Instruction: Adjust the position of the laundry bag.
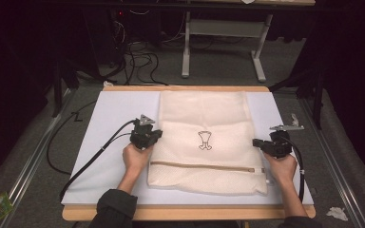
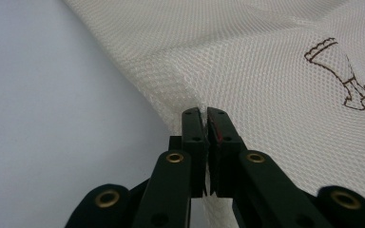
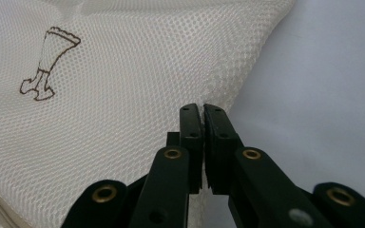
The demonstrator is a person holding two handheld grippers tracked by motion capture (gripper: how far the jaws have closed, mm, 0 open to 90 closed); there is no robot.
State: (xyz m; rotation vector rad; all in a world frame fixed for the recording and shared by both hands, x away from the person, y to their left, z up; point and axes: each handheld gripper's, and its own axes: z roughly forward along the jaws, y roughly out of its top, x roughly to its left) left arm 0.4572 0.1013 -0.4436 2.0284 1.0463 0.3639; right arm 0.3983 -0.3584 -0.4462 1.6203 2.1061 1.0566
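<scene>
The mesh laundry bag (image 1: 204, 142) lay flat on the white mat (image 1: 114, 137), its zipper (image 1: 199, 166) nearest the person. The left gripper (image 2: 203, 111) and right gripper (image 3: 203, 108) were each clenched on a side edge, so grasping seemed done; the fold itself seemed still to come.

so there's one mesh laundry bag (image 1: 204, 137) with one zipper (image 1: 204, 166) and one little brown print (image 1: 205, 140), two grippers (image 1: 158, 136) (image 1: 258, 143), one white mat (image 1: 114, 118), one wooden table (image 1: 185, 213)
</scene>
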